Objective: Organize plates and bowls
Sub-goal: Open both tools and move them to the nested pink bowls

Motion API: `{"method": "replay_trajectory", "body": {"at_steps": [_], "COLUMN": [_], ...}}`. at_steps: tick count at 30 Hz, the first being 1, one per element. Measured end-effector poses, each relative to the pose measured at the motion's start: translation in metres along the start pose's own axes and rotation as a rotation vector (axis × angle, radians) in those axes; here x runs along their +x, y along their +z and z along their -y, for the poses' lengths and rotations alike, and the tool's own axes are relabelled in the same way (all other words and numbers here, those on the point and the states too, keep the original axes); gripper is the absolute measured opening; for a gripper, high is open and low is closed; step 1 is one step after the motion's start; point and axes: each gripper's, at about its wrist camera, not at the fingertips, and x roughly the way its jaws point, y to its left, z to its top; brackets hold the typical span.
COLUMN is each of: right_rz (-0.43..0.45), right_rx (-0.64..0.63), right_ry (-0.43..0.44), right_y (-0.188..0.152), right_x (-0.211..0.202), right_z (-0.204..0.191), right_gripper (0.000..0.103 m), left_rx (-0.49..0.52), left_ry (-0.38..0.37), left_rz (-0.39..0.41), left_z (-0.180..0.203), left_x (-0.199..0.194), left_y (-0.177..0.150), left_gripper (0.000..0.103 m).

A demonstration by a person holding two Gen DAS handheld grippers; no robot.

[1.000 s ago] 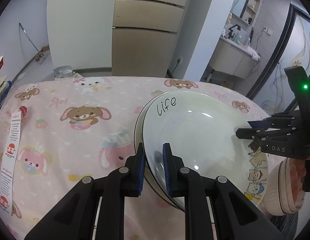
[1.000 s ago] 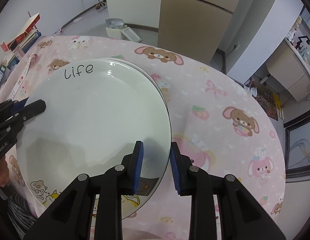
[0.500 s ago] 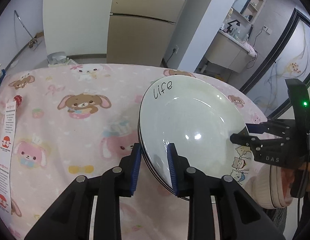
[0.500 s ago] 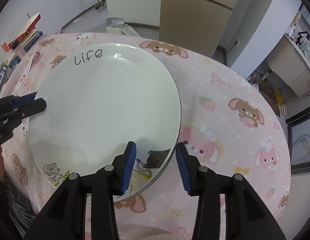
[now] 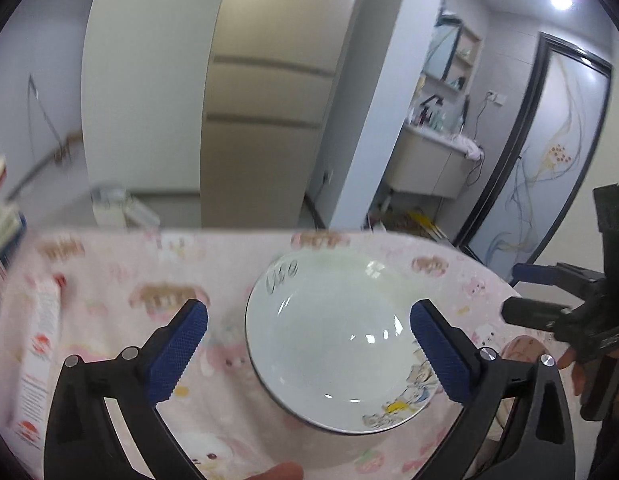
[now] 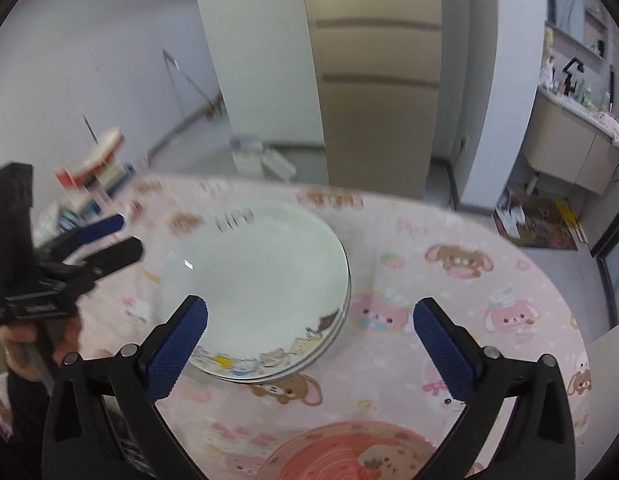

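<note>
Stack of white plates (image 6: 261,280), the landmark of both views, lying flat on the round table under a pink cartoon-animal tablecloth (image 6: 449,280). The top plate carries handwritten black lettering at its far rim and cartoon animal figures at its near rim; at least two further rims show beneath it in the right wrist view. In the left wrist view the same stack (image 5: 333,340) sits between the blue-padded fingers of the left gripper (image 5: 309,344), whose jaws are opening and stand wide apart, touching nothing. The right gripper (image 6: 309,344) likewise has its jaws opening, spread wide, its left finger overlapping the stack's near rim in the picture with no contact visible and its right finger over bare cloth to the right of the stack. Each gripper appears in the other's view at the side of the stack, held in a hand (image 6: 25,340). Nearer the camera than the stack lies a pink bowl with a strawberry motif (image 6: 349,456). Left of the stack, a printed paper strip (image 5: 37,360) lies on the cloth; books (image 6: 97,176) are piled beyond the table's left edge. Both views are motion-blurred.
</note>
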Motion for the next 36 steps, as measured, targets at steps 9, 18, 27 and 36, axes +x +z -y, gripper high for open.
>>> {"method": "replay_trajectory", "body": {"at_steps": [9, 18, 27, 36], "right_rz": [0.337, 0.419, 0.324, 0.194], "right_rx": [0.059, 0.004, 0.067, 0.162], "right_ry": [0.067, 0.02, -0.067, -0.045], "right_y": [-0.028, -0.064, -0.103, -0.135], "right_x": [-0.09, -0.134, -0.127, -0.092], "right_z": [-0.002, 0.003, 0.049, 0.079], "right_gripper": [0.103, 0.103, 0.103, 0.103], "left_rx": [0.065, 0.148, 0.142, 0.177], "left_ry": [-0.067, -0.151, -0.298, -0.316], "left_rz": [0.119, 0.138, -0.045, -0.19], "left_z": [0.05, 0.102, 0.144, 0.176], "left_x": [-0.056, -0.074, -0.03, 0.012], "left_y": [0.017, 0.013, -0.016, -0.054], "left_gripper": [0.103, 0.103, 0.103, 0.103]}}
